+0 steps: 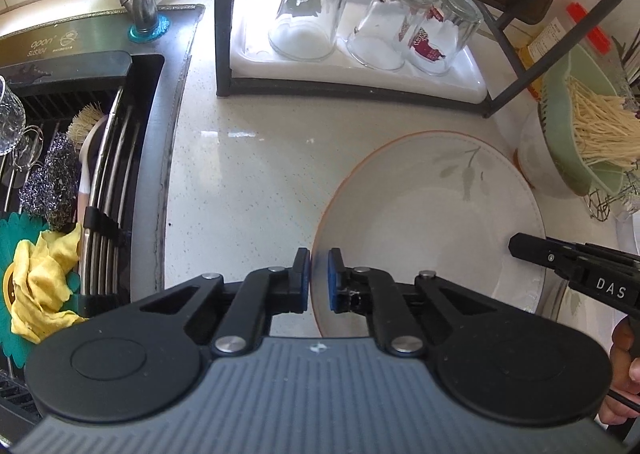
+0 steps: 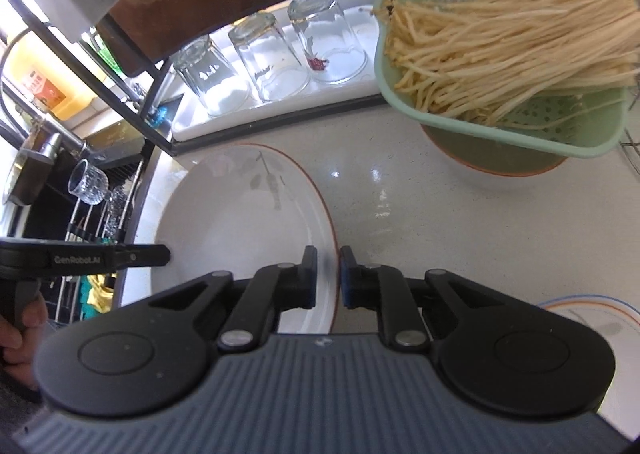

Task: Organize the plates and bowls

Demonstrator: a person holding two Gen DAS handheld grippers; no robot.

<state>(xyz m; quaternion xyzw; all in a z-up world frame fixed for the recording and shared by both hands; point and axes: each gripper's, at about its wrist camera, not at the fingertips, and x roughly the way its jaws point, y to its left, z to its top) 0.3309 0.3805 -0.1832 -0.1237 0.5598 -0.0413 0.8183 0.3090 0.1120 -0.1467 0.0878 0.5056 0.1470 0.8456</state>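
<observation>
**Both grippers clamped on one plate**

Left gripper point(image 1: 319, 280) was pinching the near-left rim of the plate point(image 1: 432, 222), blue pads pressed on either side of the edge. Right gripper point(image 2: 328, 278) did the same on the plate's opposite rim. Just beyond the plate sat a tray point(image 1: 256, 54) with three upturned glasses point(image 1: 310, 8). Off the plate's far right was a green strainer point(image 2: 404, 94) of noodles point(image 2: 500, 34), resting on a bowl point(image 2: 492, 174).

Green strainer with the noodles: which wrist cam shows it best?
Right wrist view: the green strainer shows large, perforated floor and noodles clear, resting in an orange-rimmed bowl. Left wrist view shows only a distorted slice at its right edge.
</observation>
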